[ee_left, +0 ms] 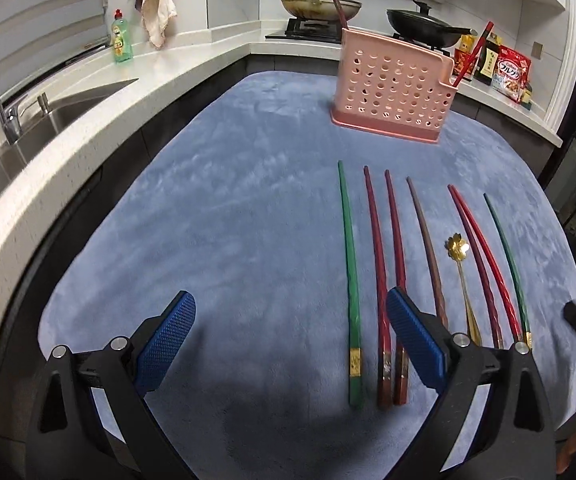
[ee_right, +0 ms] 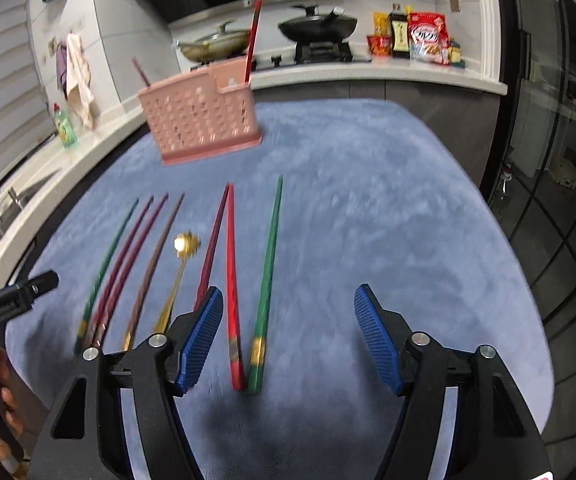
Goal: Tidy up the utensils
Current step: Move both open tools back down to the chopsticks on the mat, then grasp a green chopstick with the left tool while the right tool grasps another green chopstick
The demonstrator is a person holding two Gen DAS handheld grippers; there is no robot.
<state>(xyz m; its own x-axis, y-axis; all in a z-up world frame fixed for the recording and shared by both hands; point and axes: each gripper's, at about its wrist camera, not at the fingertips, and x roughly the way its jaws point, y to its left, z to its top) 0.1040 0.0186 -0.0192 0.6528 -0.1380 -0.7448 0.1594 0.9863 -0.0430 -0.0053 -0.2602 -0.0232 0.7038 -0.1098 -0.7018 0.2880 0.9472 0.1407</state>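
The blue mat (ee_left: 227,200) covers the work surface, with a wide bare stretch to the left of the utensils in the left wrist view and another to their right in the right wrist view. Its far edge stops just short of the white counter (ee_left: 87,92), which wraps around to the sink (ee_left: 47,120) and stove.

The pink utensil caddy (ee_left: 392,88) stands upright near the mat's far edge, two chopsticks already in it. The loose chopsticks (ee_left: 376,264) lie side by side, tips toward the caddy, with a gold spoon (ee_left: 458,256) among them (flower-shaped bowl).

Left hand-held gripper (ee_left: 288,344): jaws wide apart, nothing between them, poised over bare mat beside the green chopstick (ee_left: 350,280). Right hand-held gripper (ee_right: 288,344): jaws apart, a red and a green chopstick lying in the gap, pads not touching either.

A cereal bag (ee_left: 512,72) on the far counter carries Japanese lettering, not legible. The green bottle (ee_left: 121,40) label is unreadable.
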